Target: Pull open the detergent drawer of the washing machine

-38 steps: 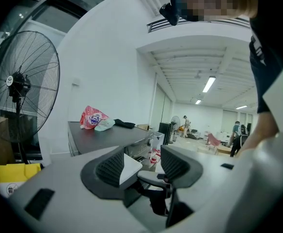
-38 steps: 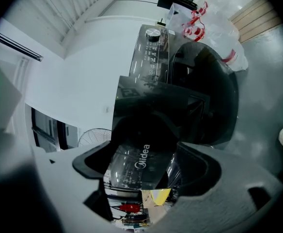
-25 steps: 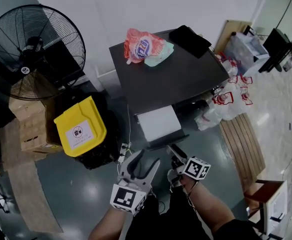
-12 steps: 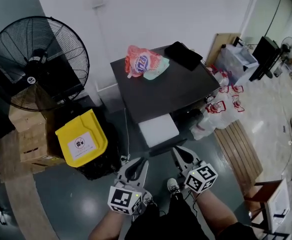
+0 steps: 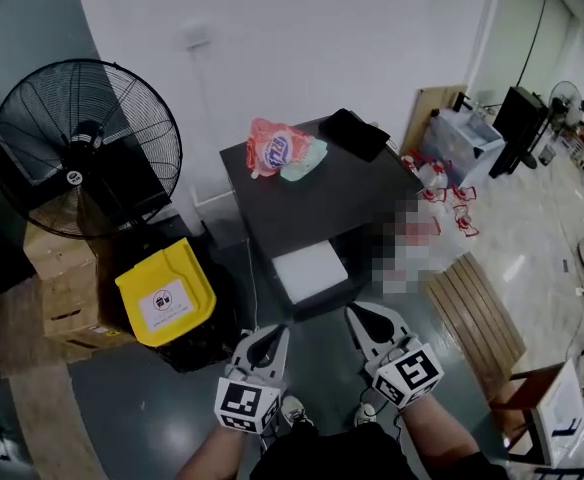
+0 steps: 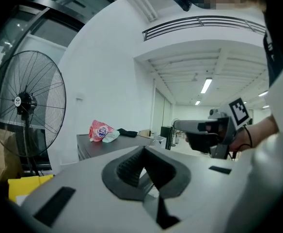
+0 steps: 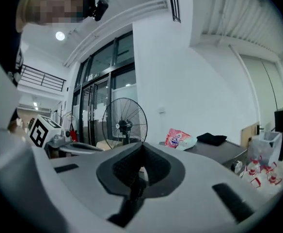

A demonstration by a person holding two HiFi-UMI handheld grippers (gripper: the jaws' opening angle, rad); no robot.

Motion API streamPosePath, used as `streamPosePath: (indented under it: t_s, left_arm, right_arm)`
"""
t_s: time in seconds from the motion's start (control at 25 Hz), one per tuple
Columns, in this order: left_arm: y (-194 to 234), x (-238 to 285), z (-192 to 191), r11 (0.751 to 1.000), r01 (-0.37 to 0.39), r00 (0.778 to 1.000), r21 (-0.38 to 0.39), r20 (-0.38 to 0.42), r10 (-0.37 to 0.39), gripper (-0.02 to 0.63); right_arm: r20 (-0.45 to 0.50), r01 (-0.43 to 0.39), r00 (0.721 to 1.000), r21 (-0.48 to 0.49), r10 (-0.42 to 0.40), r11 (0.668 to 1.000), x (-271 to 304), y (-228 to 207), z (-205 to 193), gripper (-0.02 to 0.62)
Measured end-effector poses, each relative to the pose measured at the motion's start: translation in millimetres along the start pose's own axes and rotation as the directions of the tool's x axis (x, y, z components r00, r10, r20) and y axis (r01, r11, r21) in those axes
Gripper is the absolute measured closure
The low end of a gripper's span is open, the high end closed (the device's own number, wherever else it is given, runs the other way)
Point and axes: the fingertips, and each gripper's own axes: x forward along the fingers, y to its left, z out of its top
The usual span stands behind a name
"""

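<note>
Glossy floor point(image 5: 152, 398); boxy dark washing machine point(image 5: 317, 198); round wire-caged fan point(image 5: 87, 148).

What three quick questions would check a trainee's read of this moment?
1. True or false: the left gripper holds the red bag.
2. In the head view, the yellow bin stands: A) below the fan; B) on the dark top; C) on a shelf.
3. How do the right gripper's jaws stand?

Key:
1. False. Its jaws have just closed on nothing, and the bag lies on the dark top.
2. A.
3. Together, with nothing between them.
</note>
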Motion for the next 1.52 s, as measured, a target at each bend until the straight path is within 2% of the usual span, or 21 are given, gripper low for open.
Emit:
streamPosePath:
  t_s: [0.2,0.44,0.68,0.88,1.08,1.24,1.52]
  left_arm:
    - [-37.7,-12.6,4.1,0.998,-0.045,0.999,0.049,0.023,0.044,0.601]
    - [-102.6,-26.3,9.0,0.991,-0.134,0.990,0.021,0.044,0.133,0.601]
    - [-167.9,-48.7,-1.9,0.964,-0.257,0.965,0.066,0.059,0.254,0.601]
    - [-206.2,-61.2,-12.0,0.951,-0.302,0.953,0.065,0.046,0.299,0.601]
    - [-214.7,-73.2,-9.7,0.949,-0.312,0.950,0.053,0.050,0.310,0.601]
    - [-211.9,-84.8,-6.5,0.955,-0.293,0.955,0.046,0.056,0.290,0.600]
    - [-186.7,-112.1,-15.0,0.970,-0.236,0.971,0.054,0.046,0.233,0.600]
  right_arm:
    - [0.051,-0.050,0.997,-0.035,0.052,0.998,-37.3,2.1,15.7,0.594]
    - [0.066,-0.124,0.990,-0.048,0.127,0.991,-97.0,-7.4,23.1,0.594]
    - [0.070,-0.204,0.976,-0.057,0.207,0.977,-158.1,-10.7,20.2,0.592]
    - [0.055,-0.238,0.969,-0.043,0.240,0.970,-189.1,-10.7,12.2,0.592]
    - [0.044,-0.243,0.969,-0.033,0.244,0.970,-199.5,1.3,6.7,0.591]
    - [0.029,-0.234,0.972,-0.030,0.235,0.972,-200.5,18.8,2.8,0.591]
    - [0.008,-0.168,0.986,-0.006,0.168,0.986,-192.4,52.5,-7.1,0.591]
